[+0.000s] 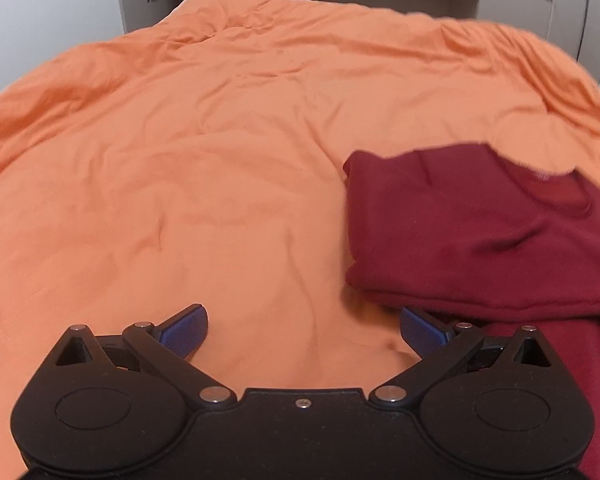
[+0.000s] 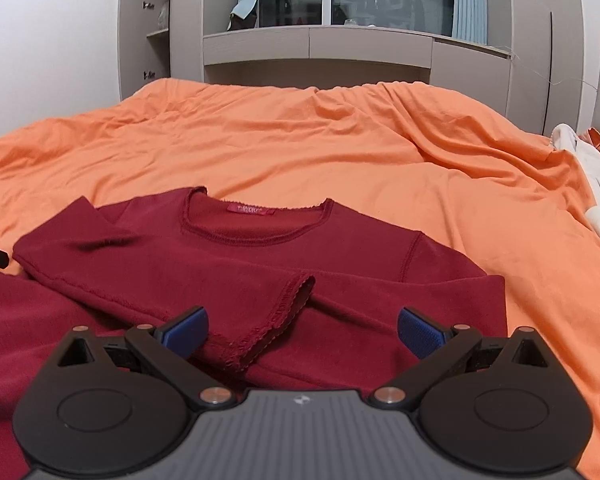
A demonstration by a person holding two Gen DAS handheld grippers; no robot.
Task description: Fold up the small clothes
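One dark red shirt [image 2: 260,264] is laid on the orange bedspread [image 2: 340,148]; its neckline, label and scalloped sleeve cuff, lying between the fingers of the right gripper [image 2: 303,330], are shown only in the right wrist view; in the left wrist view the shirt [image 1: 480,232] is blurred and cut off at the frame edge, beyond the right-hand finger of the left gripper [image 1: 304,330]. Two grippers are counted; both pairs of fingers are spread wide apart with nothing clamped; a white cloth [image 2: 596,184] is only partly seen at the right edge.

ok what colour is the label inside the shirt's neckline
Bright pinkish red, lighter than the dark red shirt. The label shows best in the right wrist view.
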